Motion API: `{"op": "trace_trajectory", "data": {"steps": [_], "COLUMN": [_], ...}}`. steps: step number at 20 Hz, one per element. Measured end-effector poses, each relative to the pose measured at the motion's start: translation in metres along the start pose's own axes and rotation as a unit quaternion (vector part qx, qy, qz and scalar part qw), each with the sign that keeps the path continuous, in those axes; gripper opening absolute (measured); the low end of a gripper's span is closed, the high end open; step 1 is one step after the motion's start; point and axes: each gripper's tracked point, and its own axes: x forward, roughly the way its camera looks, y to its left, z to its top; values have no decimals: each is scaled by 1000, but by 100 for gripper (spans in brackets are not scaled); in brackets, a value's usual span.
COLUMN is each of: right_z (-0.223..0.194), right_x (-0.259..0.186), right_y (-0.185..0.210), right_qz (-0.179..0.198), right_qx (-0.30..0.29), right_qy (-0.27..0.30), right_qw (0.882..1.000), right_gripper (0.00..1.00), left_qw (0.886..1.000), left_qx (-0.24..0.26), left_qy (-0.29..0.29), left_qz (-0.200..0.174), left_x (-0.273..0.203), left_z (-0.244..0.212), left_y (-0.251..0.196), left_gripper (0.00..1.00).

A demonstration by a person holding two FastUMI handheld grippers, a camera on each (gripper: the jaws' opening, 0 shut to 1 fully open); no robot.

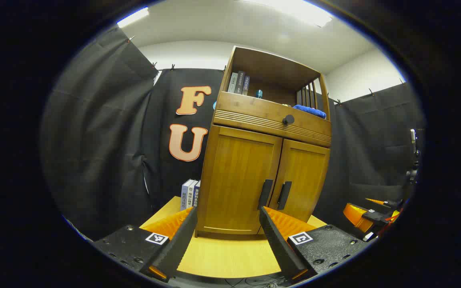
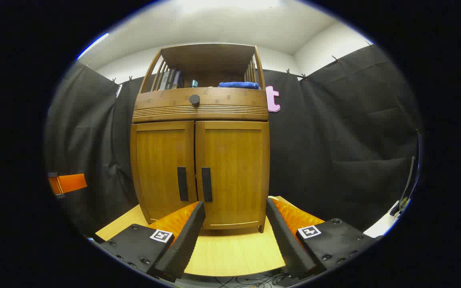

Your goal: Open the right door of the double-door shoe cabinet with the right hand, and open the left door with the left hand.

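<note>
The right door handle (image 2: pixel 207 184) was a tall thin bar that stood straight up and down on the right door (image 2: pixel 232 172) of the shoe cabinet (image 2: pixel 200 136), right next to the crack where the two doors met. Both doors were closed. In the right gripper view the handle sat ahead of the right gripper (image 2: pixel 235 206) and above it, nearly over the tip of its own left finger (image 2: pixel 186 234), so it was off to the left of the gap and not in the middle. The fingers were spread wide apart with nothing between them, and they were well apart from the door. The left door handle (image 1: pixel 265 194) was the same kind of tall bar, on the left door (image 1: pixel 240 176) just beside the first one. In the left gripper view it stood ahead of the left gripper (image 1: pixel 228 212) and just above the tip of its own right finger (image 1: pixel 278 244), off to the right of the gap. Those fingers were spread wide too and held nothing. The cabinet stood on a pale wooden table (image 2: pixel 234 252). The right door comes first, so I think the right gripper would need to go forward, up and a bit left, with its gap on the tall bar
</note>
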Motion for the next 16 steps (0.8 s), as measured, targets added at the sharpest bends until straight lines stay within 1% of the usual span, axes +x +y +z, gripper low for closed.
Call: {"op": "trace_trajectory", "data": {"steps": [1, 5, 6, 7, 8, 9, 10, 11, 13, 14, 16], "right_z": [0, 0, 0, 0, -1, -1, -2, -3, -5, -7, -11], "right_x": [0, 1, 1, 2, 2, 2, 2, 3, 4, 6, 7], "right_y": [-1, -2, -3, -3, -3, -3, -3, -2, -1, -1, 0], "right_qz": [-3, -10, -11, -12, -13, -14, -14, -15, -14, -12, -8], "right_qx": [1, 1, 1, 2, 3, 4, 4, 5, 6, 7, 7], "right_qy": [1, -1, -2, -2, -2, -1, 0, 1, 3, 4, 8], "right_qw": [1000, 1000, 1000, 1000, 1000, 1000, 1000, 1000, 1000, 1000, 1000], "right_gripper": [98, 98, 98, 98, 98, 98, 98, 98, 98, 98, 98], "left_qw": [1000, 1000, 1000, 1000, 1000, 1000, 1000, 1000, 1000, 1000, 1000], "left_qx": [-1, 6, 9, 11, 10, 7, 4, 2, 1, 2, 3], "left_qy": [4, 0, 1, 3, 3, 5, 9, 12, 14, 14, 16], "left_qz": [0, 4, 6, 9, 9, 11, 12, 13, 18, 20, 25], "left_x": [2, 8, 9, 10, 12, 13, 13, 13, 12, 12, 13], "left_z": [-2, 7, 8, 7, 7, 5, 3, -1, -3, -4, -4], "left_y": [1, 8, 10, 11, 12, 14, 15, 16, 19, 20, 24], "left_gripper": [91, 91, 94, 91, 91, 94, 94, 91, 91, 94, 94]}}
